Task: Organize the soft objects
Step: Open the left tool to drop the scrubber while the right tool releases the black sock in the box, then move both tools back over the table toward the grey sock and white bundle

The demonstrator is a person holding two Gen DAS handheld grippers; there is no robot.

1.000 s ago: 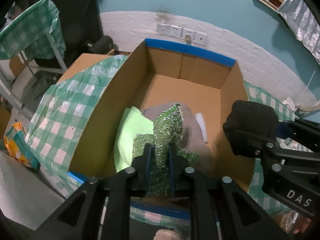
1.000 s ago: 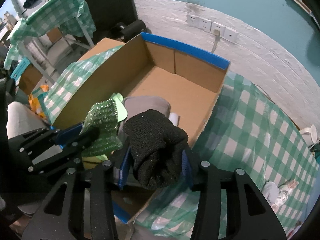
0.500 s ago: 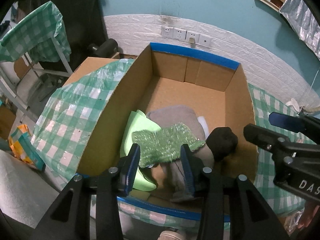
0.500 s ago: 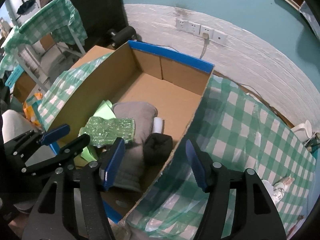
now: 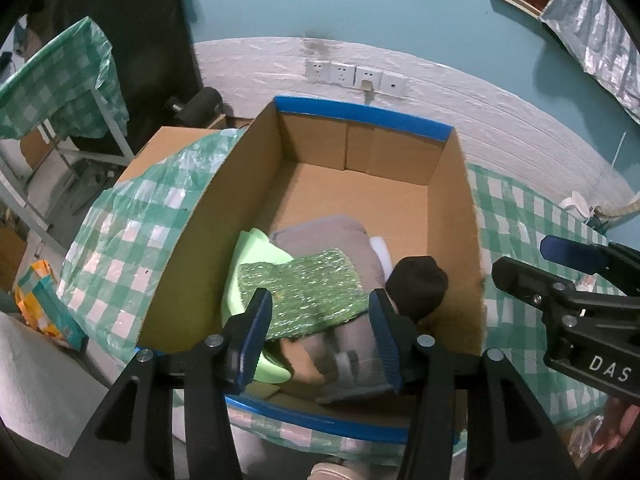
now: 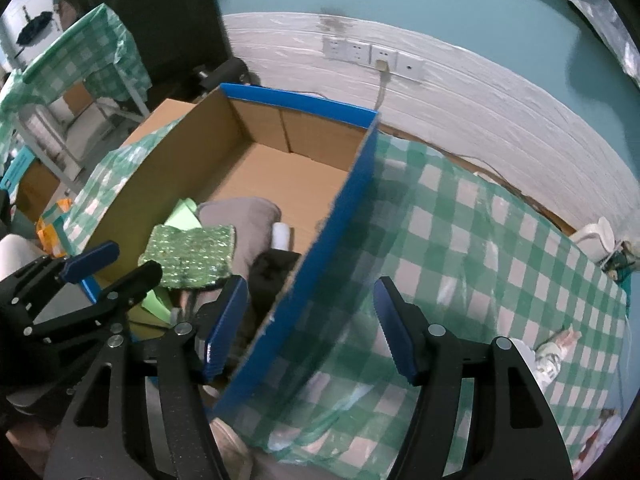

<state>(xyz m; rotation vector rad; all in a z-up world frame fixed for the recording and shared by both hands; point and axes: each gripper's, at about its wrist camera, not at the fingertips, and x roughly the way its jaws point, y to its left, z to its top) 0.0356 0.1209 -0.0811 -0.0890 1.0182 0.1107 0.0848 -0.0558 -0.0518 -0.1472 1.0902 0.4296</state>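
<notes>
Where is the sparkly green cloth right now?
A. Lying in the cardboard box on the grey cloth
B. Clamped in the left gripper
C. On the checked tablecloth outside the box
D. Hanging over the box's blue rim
A: the sparkly green cloth lies flat on the grey cloth inside the cardboard box, free of the open left gripper.

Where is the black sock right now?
The black sock lies in the cardboard box, against its right wall in the left wrist view, beside the grey cloth.

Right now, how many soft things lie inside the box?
5 visible: green cloth at left, sparkly pad on grey cloth, white roll, black sock at right. More may hide beneath.
</notes>
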